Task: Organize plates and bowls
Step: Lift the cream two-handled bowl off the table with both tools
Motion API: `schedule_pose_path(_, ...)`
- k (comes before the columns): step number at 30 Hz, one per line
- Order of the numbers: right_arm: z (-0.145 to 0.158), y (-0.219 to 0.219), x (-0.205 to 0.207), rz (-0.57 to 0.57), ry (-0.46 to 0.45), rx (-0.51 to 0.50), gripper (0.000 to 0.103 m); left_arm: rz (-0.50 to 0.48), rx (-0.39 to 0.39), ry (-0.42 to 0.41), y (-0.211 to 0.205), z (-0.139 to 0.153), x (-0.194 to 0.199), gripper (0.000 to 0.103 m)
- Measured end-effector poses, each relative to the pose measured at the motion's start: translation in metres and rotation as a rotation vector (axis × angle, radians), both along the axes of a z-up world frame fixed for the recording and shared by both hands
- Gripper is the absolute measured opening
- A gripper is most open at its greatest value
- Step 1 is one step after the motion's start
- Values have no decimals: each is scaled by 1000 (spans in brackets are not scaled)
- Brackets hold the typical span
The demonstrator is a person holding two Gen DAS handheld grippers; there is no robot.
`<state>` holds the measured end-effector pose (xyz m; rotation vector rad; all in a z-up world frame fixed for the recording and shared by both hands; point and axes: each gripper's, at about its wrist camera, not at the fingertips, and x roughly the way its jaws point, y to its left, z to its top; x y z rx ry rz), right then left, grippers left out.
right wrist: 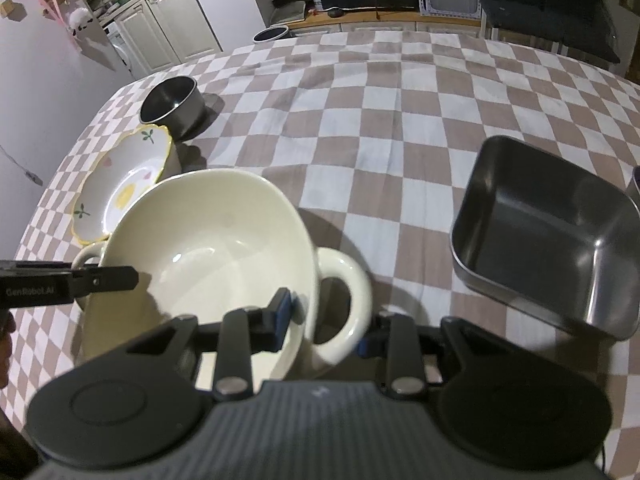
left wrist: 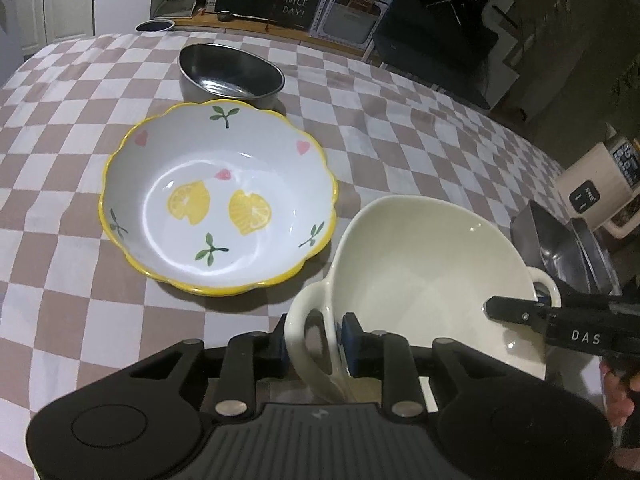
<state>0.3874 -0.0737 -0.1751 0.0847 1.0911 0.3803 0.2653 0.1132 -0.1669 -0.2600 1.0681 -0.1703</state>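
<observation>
A cream two-handled bowl (left wrist: pixel 432 280) sits tilted between both grippers; it also shows in the right wrist view (right wrist: pixel 208 240). My left gripper (left wrist: pixel 314 338) is shut on the bowl's left handle (left wrist: pixel 300 320). My right gripper (right wrist: pixel 324 320) straddles the bowl's right handle (right wrist: pixel 352 296), one finger inside the rim and one outside the handle, not visibly clamped. A white lemon-pattern bowl with a yellow rim (left wrist: pixel 218 200) lies to the left on the checkered tablecloth. A round steel bowl (left wrist: pixel 230 72) stands behind it.
A square steel tray (right wrist: pixel 548 240) sits to the right of the cream bowl. A dark round container (right wrist: pixel 272 34) stands at the table's far edge. A beige appliance (left wrist: pixel 600 184) stands beyond the table on the right. The checkered cloth (right wrist: pixel 380 120) covers the table.
</observation>
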Motion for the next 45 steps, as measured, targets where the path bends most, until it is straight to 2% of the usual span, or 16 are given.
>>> schedule_pose_path(5,1,1,-1,11,-11,-18,38,-11,32,5,-5,1,1,30)
schedule_pose_path(11,2,7,-3,23,-29,-50,39,-28,46,-26,-5,0,-2,31)
schedule_pose_path(14,6,12,-5,33,-59,-80,39,-30,33,-31,-5,3,-4,31)
schedule_pose_path(18,13,20,-11,62,-122,-120,32,-27,-11,-83,-8,16,-8,30)
schedule_pose_path(20,16,14,-8,29,-121,-96,31,-37,-6,-98,-11,21,-9,30)
schedule_pose_path(23,14,10,-7,20,-105,-85,29,-28,-6,-46,-12,14,-8,31)
schedule_pose_path(25,11,12,-8,38,-78,-89,29,-21,11,-3,-12,6,-8,31)
schedule_pose_path(30,4,4,-8,15,27,-19,30,-5,-14,8,-4,3,-7,28)
schedule_pose_path(32,0,-2,-5,-16,55,-18,33,-18,-6,12,-7,3,-6,26)
schedule_pose_path(33,-2,-6,-2,-33,63,-24,39,-26,-2,11,-9,3,-6,25)
schedule_pose_path(34,-2,-10,0,-42,55,-17,42,-29,4,11,-11,3,-6,26)
schedule_pose_path(38,7,-25,7,-89,-8,39,46,-27,-14,17,-7,2,-5,25)
schedule_pose_path(41,4,-29,11,-80,-4,67,46,-28,-17,17,-7,1,-4,25)
schedule_pose_path(42,2,-28,12,-65,-3,65,46,-23,-22,17,-6,1,-4,24)
schedule_pose_path(43,1,-26,13,-53,0,64,41,-14,-27,17,-5,1,-4,24)
schedule_pose_path(45,1,-21,14,-34,0,36,42,-9,-26,14,-5,1,-3,24)
